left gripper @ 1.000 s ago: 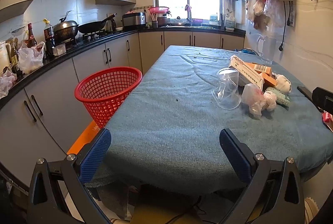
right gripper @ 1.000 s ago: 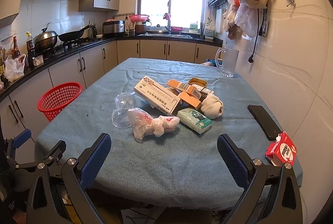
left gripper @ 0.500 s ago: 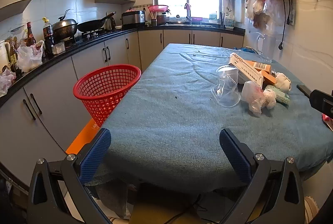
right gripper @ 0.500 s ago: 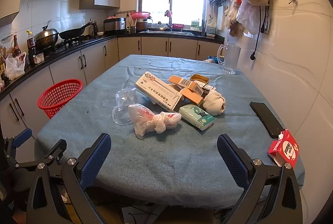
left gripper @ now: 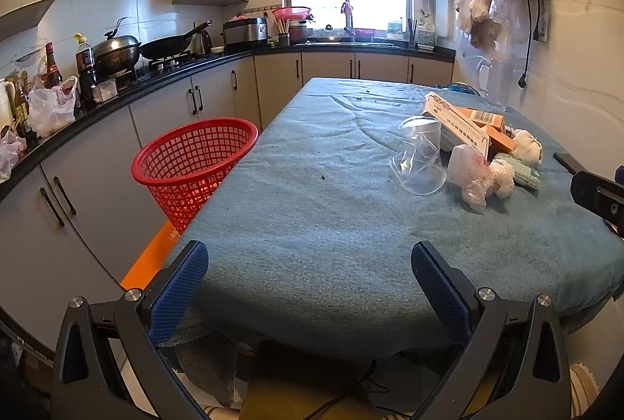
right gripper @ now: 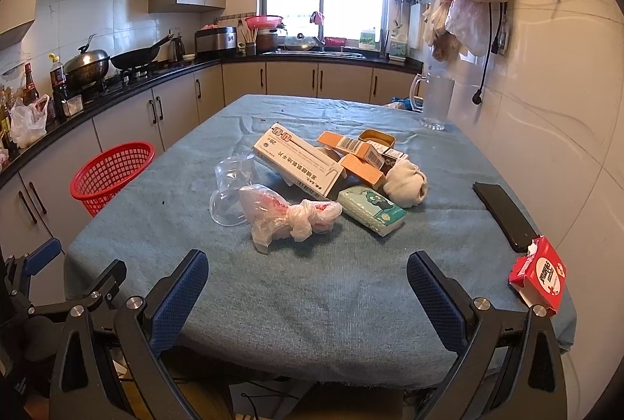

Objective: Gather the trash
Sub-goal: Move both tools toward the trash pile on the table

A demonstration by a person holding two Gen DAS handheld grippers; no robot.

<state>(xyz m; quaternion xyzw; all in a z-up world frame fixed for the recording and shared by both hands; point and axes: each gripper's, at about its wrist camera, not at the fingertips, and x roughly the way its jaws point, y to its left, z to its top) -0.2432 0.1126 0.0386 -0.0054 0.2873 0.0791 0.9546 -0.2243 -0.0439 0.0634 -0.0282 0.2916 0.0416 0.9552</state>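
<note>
While both grippers, left gripper (left gripper: 310, 266) and right gripper (right gripper: 308, 275), gape empty, red basket (left gripper: 195, 162) base hidden behind table (left gripper: 312, 225).

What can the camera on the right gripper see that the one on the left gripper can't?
Only the right wrist view shows the red carton at the table's near right edge, the whole black phone, and the open left gripper.

Only the left wrist view shows the orange stool under the red basket.

Both show the basket, the clear plastic cup, the knotted plastic bag, the white box and the blue tablecloth. The right gripper is open too.
</note>
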